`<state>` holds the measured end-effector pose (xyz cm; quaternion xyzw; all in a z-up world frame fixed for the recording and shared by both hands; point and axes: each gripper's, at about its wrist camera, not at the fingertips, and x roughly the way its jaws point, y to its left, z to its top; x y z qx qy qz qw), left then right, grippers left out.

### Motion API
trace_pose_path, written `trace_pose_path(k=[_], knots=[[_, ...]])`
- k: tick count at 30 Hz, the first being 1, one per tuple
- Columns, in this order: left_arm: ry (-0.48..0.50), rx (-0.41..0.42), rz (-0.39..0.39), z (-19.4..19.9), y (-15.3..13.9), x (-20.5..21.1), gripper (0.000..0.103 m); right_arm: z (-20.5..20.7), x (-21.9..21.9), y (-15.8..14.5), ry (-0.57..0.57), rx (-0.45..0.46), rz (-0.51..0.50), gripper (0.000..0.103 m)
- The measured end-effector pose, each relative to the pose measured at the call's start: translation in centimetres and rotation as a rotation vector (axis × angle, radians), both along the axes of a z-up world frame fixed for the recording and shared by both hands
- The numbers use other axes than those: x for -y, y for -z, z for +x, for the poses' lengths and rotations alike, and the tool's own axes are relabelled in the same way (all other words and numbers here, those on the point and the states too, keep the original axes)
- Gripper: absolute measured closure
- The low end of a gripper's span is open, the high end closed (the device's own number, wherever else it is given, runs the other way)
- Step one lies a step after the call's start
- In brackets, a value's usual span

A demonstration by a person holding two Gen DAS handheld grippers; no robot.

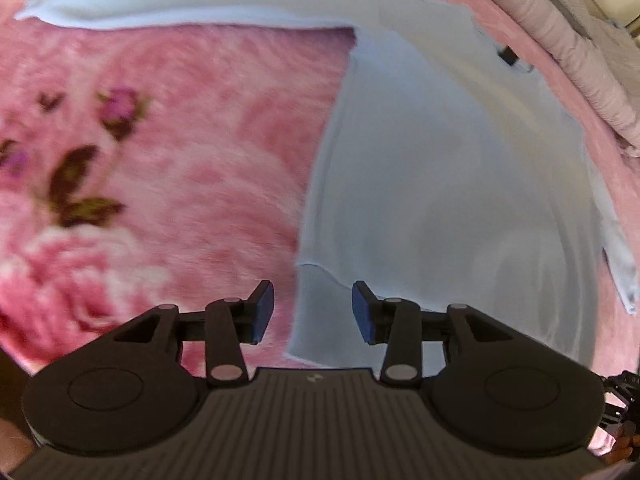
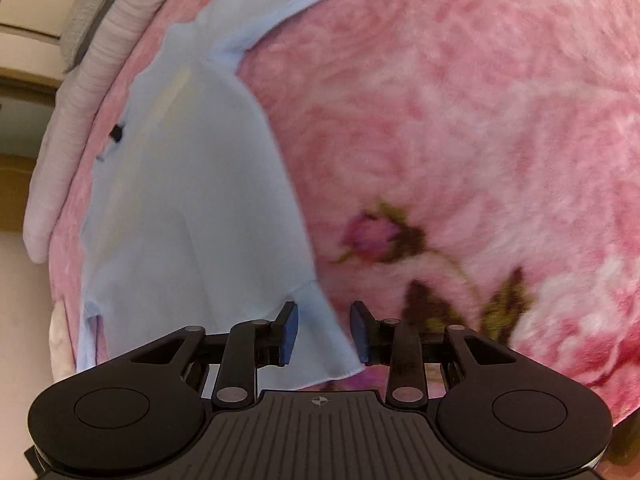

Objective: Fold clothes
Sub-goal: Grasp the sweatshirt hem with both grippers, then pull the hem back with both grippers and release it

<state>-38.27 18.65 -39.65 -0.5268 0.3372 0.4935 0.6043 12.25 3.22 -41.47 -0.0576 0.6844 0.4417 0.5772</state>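
Note:
A pale blue garment point(image 1: 432, 168) lies spread on a pink floral blanket point(image 1: 192, 152). Its long sleeve point(image 1: 168, 4) stretches to the left along the far side. My left gripper point(image 1: 313, 312) is open, just above the garment's near left hem corner, with nothing between the pads. In the right wrist view the same garment point(image 2: 192, 216) lies at the left on the blanket point(image 2: 460, 120). My right gripper point(image 2: 324, 332) is open, with the garment's near right hem corner point(image 2: 320, 344) under and between its fingers. A small black tag point(image 2: 116, 133) sits near the collar.
A ribbed pale pink pillow or bolster point(image 1: 568, 52) runs along the blanket's far edge, also in the right wrist view point(image 2: 84, 92). Rosebud and leaf prints mark the blanket point(image 2: 384, 236). The floor point(image 2: 24, 340) shows beyond the bed's left edge.

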Motion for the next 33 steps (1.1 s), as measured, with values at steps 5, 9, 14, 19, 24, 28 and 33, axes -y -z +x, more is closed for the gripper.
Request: trace_pose_path(k=[5,9,14,19,24,28,33], knots=[[0.005,0.220,0.078,-2.3,-2.5,1.3,0.099,-2.9,-1.3,-5.3,-0.199,0.115,0.174,0.099],[-0.055,0.186,0.046,-6.2,-2.4,2.8,0.100,-4.3,-0.4,-5.6,-0.300,0.139,0.118,0.099],[-0.021,0.059,-0.085,-5.5,0.7,2.6,0.096,-3.8,1.4,-0.8,-0.206,0.097,-0.146,0.095],[0.168,-0.133,-0.127,-3.0,-1.1,2.1,0.090,-4.5,0.0,-3.3,-0.316,0.240,-0.189,0.080],[0.143,-0.149,0.060,-2.0,-4.2,0.5,0.090,-5.6,-1.9,-6.7,-0.335,0.467,-0.028,0.078],[0.178,-0.129,0.159,0.9,-3.3,-1.2,0.087,-8.1,-3.7,-5.6,-0.353,0.490,0.028,0.078],[0.224,-0.202,0.061,1.8,-0.4,0.2,0.087,-9.6,-2.3,-2.7,-0.410,0.498,-0.155,0.078]])
